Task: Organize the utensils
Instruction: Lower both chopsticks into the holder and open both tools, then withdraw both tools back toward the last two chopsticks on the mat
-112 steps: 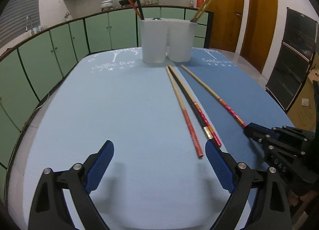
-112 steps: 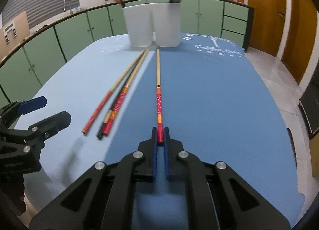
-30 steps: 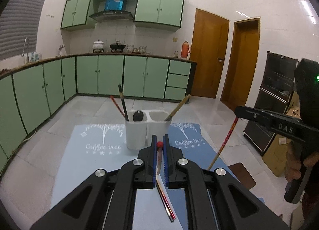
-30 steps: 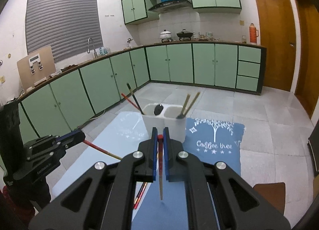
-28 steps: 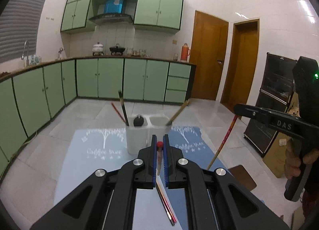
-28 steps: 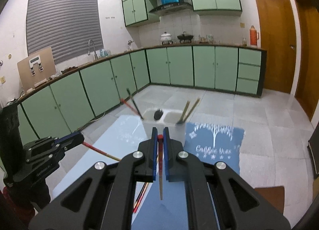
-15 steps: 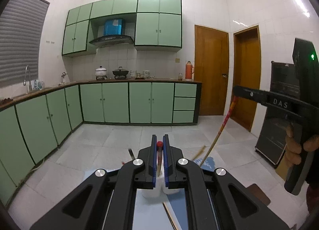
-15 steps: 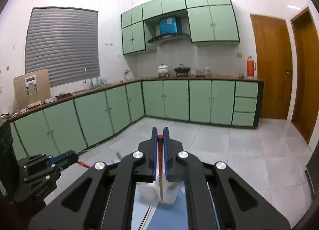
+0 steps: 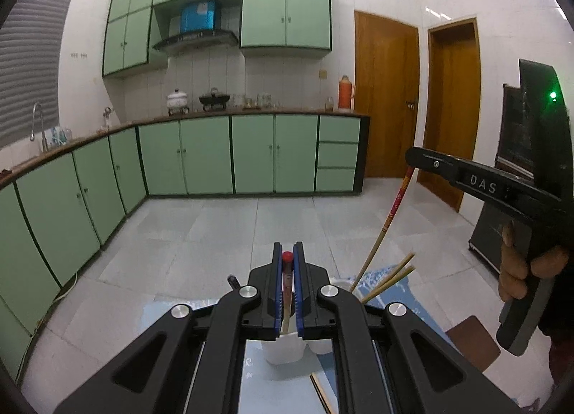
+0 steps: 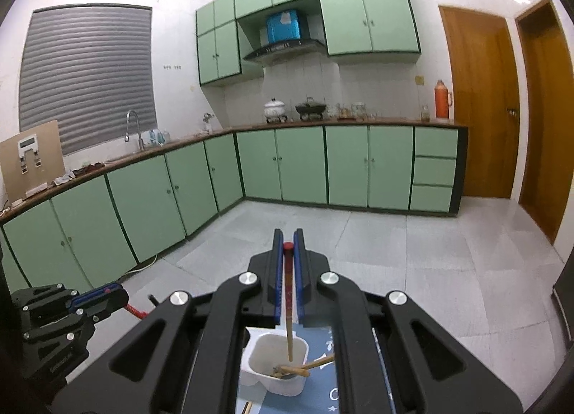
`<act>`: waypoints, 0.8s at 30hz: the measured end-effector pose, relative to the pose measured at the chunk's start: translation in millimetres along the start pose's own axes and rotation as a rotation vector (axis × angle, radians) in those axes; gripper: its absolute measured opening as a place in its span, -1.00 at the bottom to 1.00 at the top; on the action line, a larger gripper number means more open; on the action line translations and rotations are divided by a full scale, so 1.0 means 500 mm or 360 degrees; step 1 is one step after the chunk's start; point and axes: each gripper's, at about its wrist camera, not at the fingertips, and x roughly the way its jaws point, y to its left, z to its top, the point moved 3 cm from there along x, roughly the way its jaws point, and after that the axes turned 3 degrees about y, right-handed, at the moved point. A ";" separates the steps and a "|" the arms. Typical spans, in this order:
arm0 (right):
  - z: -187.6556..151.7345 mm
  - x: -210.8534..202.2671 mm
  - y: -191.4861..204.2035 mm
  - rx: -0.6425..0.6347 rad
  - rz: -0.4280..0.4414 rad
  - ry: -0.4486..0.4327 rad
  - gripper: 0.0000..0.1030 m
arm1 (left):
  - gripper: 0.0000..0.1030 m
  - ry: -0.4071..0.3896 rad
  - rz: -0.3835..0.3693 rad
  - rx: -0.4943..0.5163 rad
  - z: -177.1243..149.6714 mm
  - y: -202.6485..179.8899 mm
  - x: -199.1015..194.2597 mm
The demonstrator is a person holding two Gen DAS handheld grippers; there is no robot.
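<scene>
Two chopsticks, light, stiff, slippery: left gripper (image 9: pixel 287 292) clamped on one (image 9: pixel 286 301), right gripper (image 10: pixel 288 283) on another (image 10: pixel 289 320), both pinched near red ends above white holder (image 10: pixel 258 360); firm grip needed.

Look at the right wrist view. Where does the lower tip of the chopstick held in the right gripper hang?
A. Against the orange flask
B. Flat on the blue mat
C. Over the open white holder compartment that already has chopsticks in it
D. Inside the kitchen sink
C: the chopstick, clamped upright in the right gripper, points down into the white holder where other chopsticks lie.
</scene>
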 end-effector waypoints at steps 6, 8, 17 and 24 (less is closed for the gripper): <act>-0.040 0.036 -0.005 0.0000 0.0036 0.0114 -0.88 | -0.88 0.0097 -0.0005 -0.0031 -0.024 0.015 0.050; -0.048 0.034 -0.003 0.0006 0.0041 0.0132 -0.81 | -0.84 0.0108 0.0001 -0.0039 -0.028 0.019 0.055; -0.052 -0.053 -0.017 0.0090 0.0041 0.0039 -0.45 | -0.31 -0.0010 0.0016 -0.0092 -0.017 0.027 -0.021; -0.114 -0.187 0.001 0.0064 -0.0075 -0.0128 0.49 | 0.34 -0.0111 0.0043 -0.0106 -0.059 0.012 -0.108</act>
